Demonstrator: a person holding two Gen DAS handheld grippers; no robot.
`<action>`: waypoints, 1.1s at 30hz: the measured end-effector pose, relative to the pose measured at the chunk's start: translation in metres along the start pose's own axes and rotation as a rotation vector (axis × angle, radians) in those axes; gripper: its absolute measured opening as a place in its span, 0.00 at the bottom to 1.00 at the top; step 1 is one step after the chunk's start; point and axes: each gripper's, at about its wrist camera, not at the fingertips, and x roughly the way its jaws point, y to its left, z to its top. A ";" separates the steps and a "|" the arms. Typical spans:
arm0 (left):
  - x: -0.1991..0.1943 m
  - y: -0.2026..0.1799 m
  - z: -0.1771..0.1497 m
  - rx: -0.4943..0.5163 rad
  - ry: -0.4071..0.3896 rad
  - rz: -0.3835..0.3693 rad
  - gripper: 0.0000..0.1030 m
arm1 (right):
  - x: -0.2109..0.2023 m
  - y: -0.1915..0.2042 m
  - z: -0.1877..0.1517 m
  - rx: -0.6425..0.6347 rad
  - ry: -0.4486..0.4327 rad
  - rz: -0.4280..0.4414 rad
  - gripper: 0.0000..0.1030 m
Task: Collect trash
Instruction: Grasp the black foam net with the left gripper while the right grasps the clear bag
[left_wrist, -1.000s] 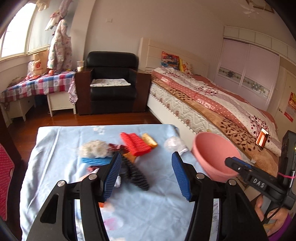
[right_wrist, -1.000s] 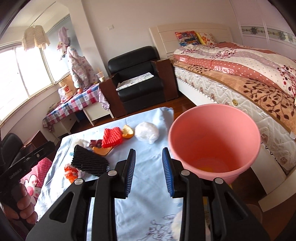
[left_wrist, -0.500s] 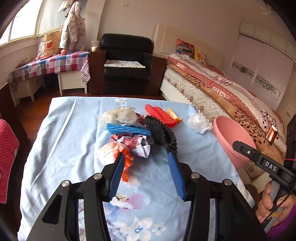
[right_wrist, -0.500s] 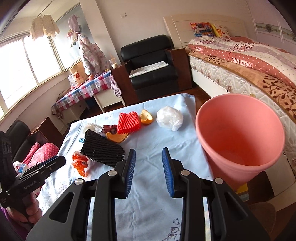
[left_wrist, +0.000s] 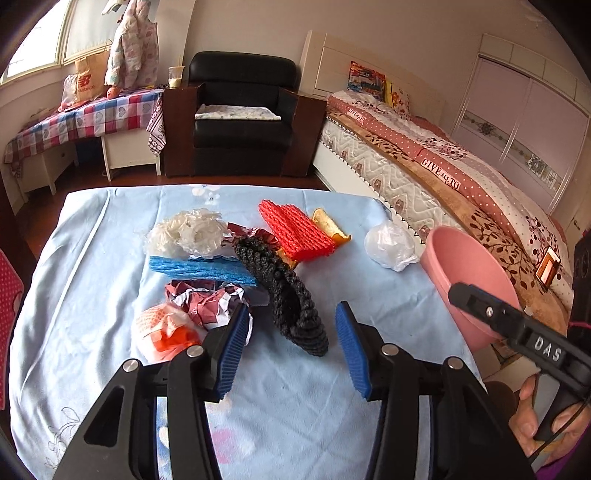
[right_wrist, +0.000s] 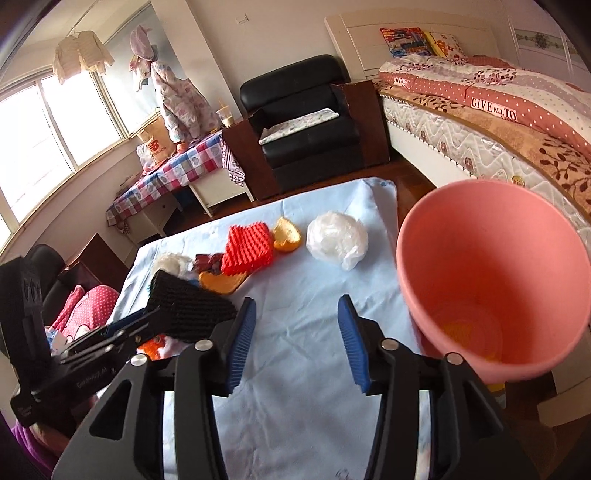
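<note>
Closing on nothing yet, the left gripper (left_wrist: 290, 349) straddled the black foam net (left_wrist: 291, 299) on the table; the right gripper (right_wrist: 297, 343) was opening, empty, beside the pink bin (right_wrist: 491, 280). Next: clamp, carry binward.

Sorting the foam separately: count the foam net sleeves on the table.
3: black foam net nearest the left gripper, blue foam net behind it, red foam net farther back. Others may hide underneath.

"GIVE ALL TO" is read on the bedspread (left_wrist: 441, 173); "DAS" on the right gripper (left_wrist: 546, 350); seemingly "new balance" on a paper bag (left_wrist: 86, 79).
</note>
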 end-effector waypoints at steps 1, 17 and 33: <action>0.002 0.000 0.000 0.001 0.003 0.004 0.38 | 0.004 -0.001 0.004 -0.005 0.001 -0.007 0.47; -0.002 0.025 -0.002 -0.044 -0.002 -0.076 0.10 | 0.087 -0.013 0.055 -0.060 0.053 -0.140 0.48; -0.018 0.025 -0.004 -0.049 -0.034 -0.079 0.10 | 0.081 0.003 0.034 -0.117 0.096 -0.111 0.18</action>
